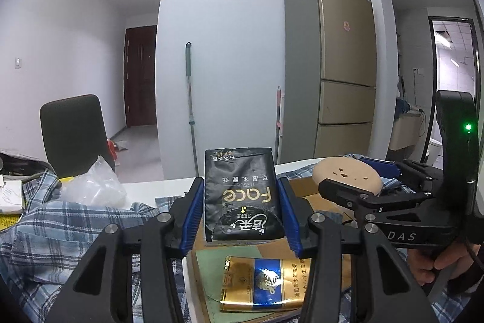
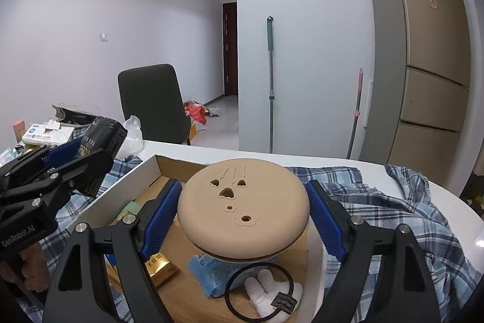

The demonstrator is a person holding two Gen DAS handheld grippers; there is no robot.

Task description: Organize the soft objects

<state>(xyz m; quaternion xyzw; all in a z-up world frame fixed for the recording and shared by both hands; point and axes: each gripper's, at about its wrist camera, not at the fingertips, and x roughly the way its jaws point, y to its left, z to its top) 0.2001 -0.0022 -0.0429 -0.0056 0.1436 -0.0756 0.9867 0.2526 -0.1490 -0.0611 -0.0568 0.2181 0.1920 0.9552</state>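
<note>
Left gripper [image 1: 242, 202] is clamping the tissue pack [image 1: 242, 196]; right gripper [image 2: 243, 214] is clamping the tan cushion [image 2: 243, 205] at twelve o'clock. Lower both squarely into the box [image 2: 121, 192].

we see our left gripper [image 1: 242, 205] clamped on a black tissue pack [image 1: 242, 196], held above a cardboard box [image 1: 272, 250] holding a gold packet [image 1: 263, 283]. our right gripper [image 1: 378, 189] holds a tan round cushion [image 1: 345, 174] nearby.

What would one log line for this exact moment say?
left gripper: shut on tissue pack | right gripper: shut on beige disc | both above cardboard box
</note>
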